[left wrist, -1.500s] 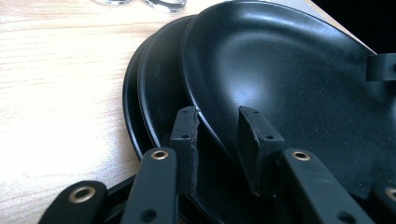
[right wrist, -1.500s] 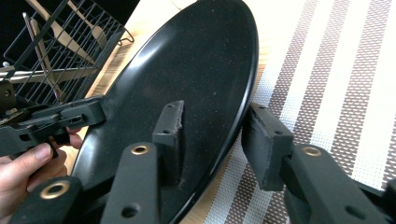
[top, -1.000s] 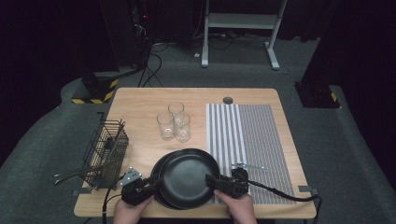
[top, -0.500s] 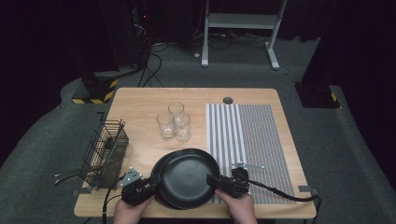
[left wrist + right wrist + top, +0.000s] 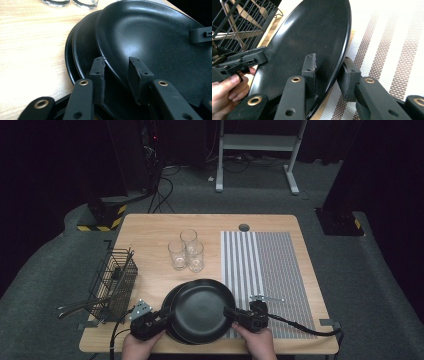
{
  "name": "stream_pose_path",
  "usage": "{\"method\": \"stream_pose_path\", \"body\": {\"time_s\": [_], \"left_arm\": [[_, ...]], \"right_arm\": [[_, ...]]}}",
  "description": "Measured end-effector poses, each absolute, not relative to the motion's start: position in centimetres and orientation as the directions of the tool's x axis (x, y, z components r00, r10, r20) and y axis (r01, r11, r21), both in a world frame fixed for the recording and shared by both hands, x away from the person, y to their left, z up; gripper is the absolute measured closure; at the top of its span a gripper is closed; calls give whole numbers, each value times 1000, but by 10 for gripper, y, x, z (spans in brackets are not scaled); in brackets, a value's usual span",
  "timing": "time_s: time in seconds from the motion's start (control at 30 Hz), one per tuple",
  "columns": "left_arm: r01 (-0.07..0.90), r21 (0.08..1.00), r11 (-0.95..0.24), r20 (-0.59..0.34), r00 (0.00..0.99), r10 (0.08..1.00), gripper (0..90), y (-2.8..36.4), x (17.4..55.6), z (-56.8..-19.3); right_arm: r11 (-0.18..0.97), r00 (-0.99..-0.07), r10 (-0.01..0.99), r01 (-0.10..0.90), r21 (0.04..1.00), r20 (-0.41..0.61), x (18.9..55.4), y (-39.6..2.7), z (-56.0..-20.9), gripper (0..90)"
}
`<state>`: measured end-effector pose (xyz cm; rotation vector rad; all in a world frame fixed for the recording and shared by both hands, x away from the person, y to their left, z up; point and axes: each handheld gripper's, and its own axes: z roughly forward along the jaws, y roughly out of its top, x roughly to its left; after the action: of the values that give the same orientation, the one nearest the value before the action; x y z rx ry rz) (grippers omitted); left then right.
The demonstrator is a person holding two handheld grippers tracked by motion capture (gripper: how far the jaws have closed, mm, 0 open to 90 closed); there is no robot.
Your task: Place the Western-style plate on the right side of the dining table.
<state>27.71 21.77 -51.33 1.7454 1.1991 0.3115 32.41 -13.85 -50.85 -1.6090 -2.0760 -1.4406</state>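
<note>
A: Status on the top plate (image 5: 202, 307)?

B: It sits on a stack of black plates (image 5: 75, 50) at the near edge of the table (image 5: 145, 232), centre-left, with its right rim over the edge of the striped mat (image 5: 265, 270). It looks tipped on the stack rather than carried. I judge the pickup is only being set up.

A: Left gripper (image 5: 167, 316)?

B: It is at the plate's left rim. The rim runs between the jaws, which have just been opening. One pad stands clear above the plate's face, so I read it as released, not clamped.

A: Right gripper (image 5: 227, 312)?

B: It is at the right rim, and its jaws have just been closing with the rim between them. One pad (image 5: 310, 65) lies against the upper face and the other sits under the edge. Can't tell whether they pinch yet.

A: What's left to do?

B: My guess is a firm hold on both sides, then lifting the plate and setting it down, possibly on the mat. The glasses (image 5: 186, 251) stand farther back and the wire basket (image 5: 114, 280) is at the left, both well apart from the grippers.

A: Anything hidden?

B: The underside contact at both rims. The number of plates in the stack is unclear; I make out perhaps three edges. The person's hands (image 5: 257, 345) are cut off at the bottom. The basket holds cutlery, but the pieces are too small to sort.
</note>
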Motion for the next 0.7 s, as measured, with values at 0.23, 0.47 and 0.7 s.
{"method": "stream_pose_path", "body": {"time_s": [0.23, 0.47, 0.7], "left_arm": [[587, 808, -55, -303, 492, 816, 609, 217, 277, -513], [590, 806, -53, -306, 491, 816, 590, 216, 276, -513], [588, 807, -47, -314, 495, 810, 583, 216, 276, -514]], "right_arm": [[-39, -421, 670, 803, 595, 611, 321, -140, -506, 707], [-21, -443, 681, 784, 621, 583, 319, -139, -502, 707], [-17, -463, 684, 763, 647, 564, 318, -139, -501, 706]]}}
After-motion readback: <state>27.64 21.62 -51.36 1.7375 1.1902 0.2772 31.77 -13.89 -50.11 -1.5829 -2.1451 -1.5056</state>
